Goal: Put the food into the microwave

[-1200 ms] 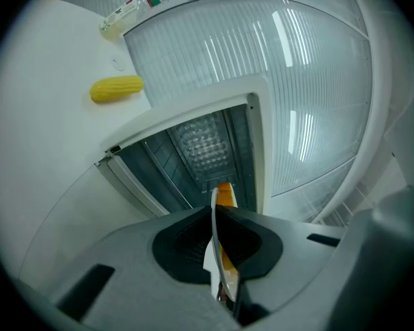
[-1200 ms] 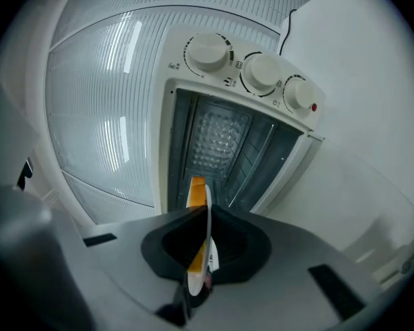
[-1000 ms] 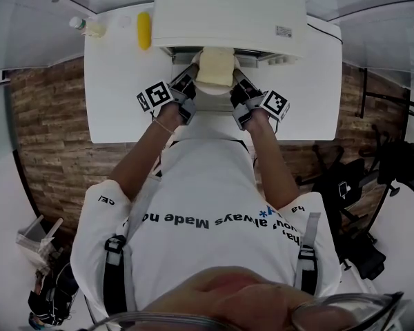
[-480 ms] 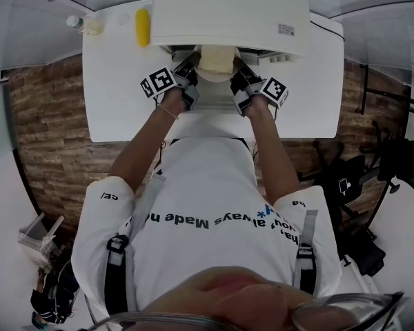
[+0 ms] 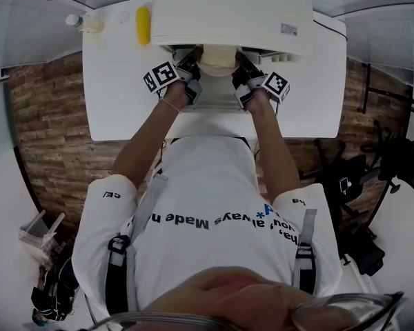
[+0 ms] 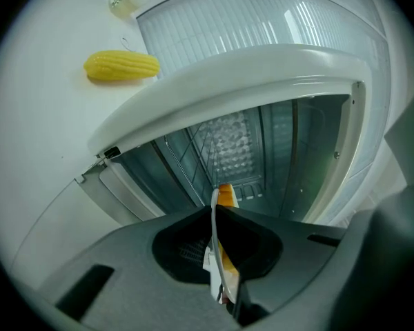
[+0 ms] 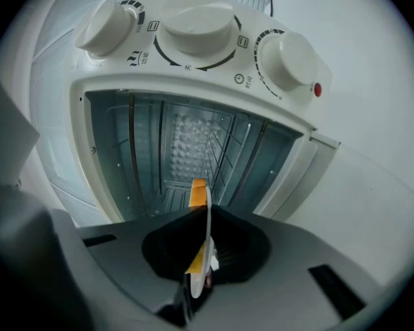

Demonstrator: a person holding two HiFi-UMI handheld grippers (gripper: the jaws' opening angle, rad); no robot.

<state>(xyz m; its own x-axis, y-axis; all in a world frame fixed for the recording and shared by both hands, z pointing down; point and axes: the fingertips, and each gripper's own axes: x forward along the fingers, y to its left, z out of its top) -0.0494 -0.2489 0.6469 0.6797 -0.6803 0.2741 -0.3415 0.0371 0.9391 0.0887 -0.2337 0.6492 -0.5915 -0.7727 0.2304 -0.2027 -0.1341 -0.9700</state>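
At the upper left of the head view a small bottle (image 5: 81,25) and an ear of corn (image 5: 144,25) lie on the white counter (image 5: 117,95), just beside the left edge of the microwave (image 5: 231,9) and well clear of your hands. Your left tongs (image 5: 190,67) are at the left side of the microwave's mouth. In the left gripper view they are pinched shut on the thin white rim of a plate (image 6: 212,240), seen edge-on, with a bit of orange showing past the rim toward the cavity. The food (image 5: 217,56), a pale cream block, sits on that plate in the centre of the head view, between your two tongs. It is right at the mouth, and its far part is already hidden under the microwave's top edge. The door (image 5: 217,102) lies folded down toward you below the plate. Your right tongs (image 5: 243,74) mirror the left at the right side of the mouth. In the right gripper view they too are clamped on the plate's rim, again edge-on, with orange at the tip. Beyond them that view shows the open cavity, with wire rails on its side walls and a dimpled back wall. Three white knobs (image 7: 193,19) run across the top of that frame, and a small red lamp (image 7: 317,89) sits at the upper right.
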